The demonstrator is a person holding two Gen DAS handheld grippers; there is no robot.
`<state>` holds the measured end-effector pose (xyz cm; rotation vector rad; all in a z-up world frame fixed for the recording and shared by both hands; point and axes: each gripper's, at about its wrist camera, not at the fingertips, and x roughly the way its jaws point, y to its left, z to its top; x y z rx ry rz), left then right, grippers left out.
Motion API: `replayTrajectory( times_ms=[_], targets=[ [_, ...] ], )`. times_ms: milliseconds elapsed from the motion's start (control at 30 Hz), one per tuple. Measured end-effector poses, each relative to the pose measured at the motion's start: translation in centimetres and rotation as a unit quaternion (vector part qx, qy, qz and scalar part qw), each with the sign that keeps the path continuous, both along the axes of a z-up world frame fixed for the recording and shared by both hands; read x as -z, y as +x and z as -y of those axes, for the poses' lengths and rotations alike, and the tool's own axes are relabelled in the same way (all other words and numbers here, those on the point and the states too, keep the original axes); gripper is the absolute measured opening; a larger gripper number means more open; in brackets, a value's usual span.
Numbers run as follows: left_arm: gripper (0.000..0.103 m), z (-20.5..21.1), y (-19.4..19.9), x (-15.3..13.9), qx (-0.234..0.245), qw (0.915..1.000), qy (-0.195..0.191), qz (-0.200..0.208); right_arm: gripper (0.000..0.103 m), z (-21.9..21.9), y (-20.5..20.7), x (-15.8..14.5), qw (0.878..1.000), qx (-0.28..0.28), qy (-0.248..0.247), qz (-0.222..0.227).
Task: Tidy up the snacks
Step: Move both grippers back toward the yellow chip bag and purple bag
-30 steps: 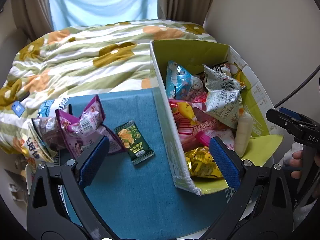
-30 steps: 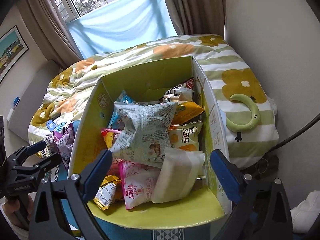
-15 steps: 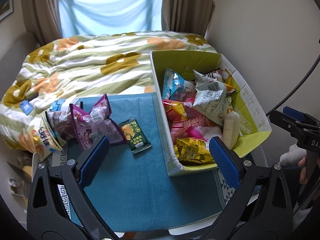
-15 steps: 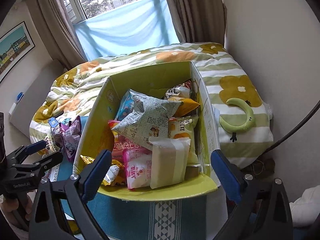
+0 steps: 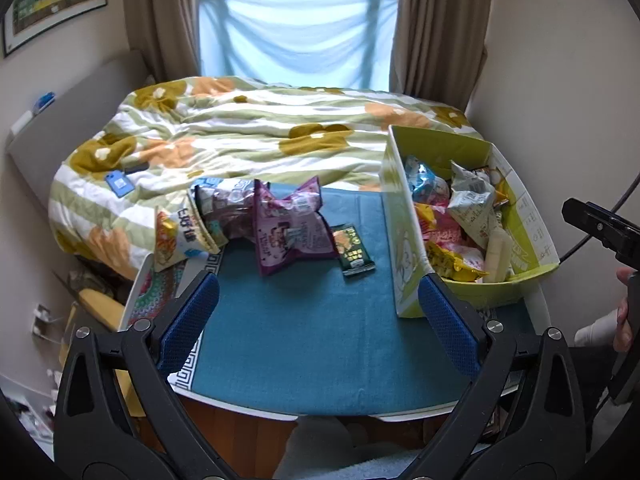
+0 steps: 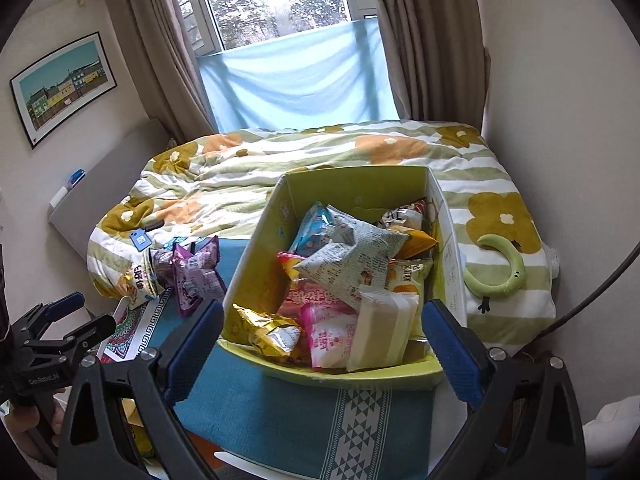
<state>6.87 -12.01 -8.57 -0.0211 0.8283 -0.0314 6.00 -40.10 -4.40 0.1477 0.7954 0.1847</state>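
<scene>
Both hand-held grippers, left [image 5: 318,312] and right [image 6: 322,344], hung released and empty; loose packets [image 5: 294,228] lay upper-centre, nearer left, box [image 5: 404,248] at right.

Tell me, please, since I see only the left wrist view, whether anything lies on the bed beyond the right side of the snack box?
Observer: Yes, a green crescent-shaped item lies on the bedspread just right of the box, apart from it.
Operator: Thank you. What is the pale stick at the front of the box?
Observer: The right wrist view shows it is a wide, flat, pale packet, leaning at the front among the other snacks.
Operator: Do my left fingers hold anything?
Observer: No. The left gripper shows in that view open and empty, off the table's left edge.
</scene>
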Motion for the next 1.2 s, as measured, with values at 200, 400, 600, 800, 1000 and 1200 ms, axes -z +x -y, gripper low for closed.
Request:
replayTrajectory(
  times_ms=[200,400,600,800,1000,1200],
  targets=[
    [0.099,-4.6,-0.6,0.1,-0.031,0.9994,-0.012,0.005,0.099,-3.9,0.0,-0.8,0.999,-0.041,0.015,0.017],
    [0.099,-9.4,1.4,0.9,-0.033,0.9993,-0.017,-0.002,0.099,-8.8,1.6,-0.4,0.997,-0.072,0.012,0.017],
    [0.099,-15.5,5.9,2.5,-0.029,0.9986,-0.031,-0.03,0.099,-14.4,5.4,0.7,0.997,-0.08,0.014,0.006],
    [0.099,-20.1,11.5,5.0,0.015,0.9977,-0.011,-0.065,0.099,-19.4,10.1,3.3,0.996,-0.088,0.009,-0.025],
    [0.099,-20.9,15.3,9.1,0.108,0.9846,0.1,-0.094,0.099,-22.3,13.9,7.3,0.993,-0.083,-0.017,-0.084],
    [0.099,-20.7,18.2,13.5,0.191,0.9607,0.167,-0.113,0.099,-23.5,16.5,11.2,0.987,-0.077,-0.043,-0.138]
  ],
)
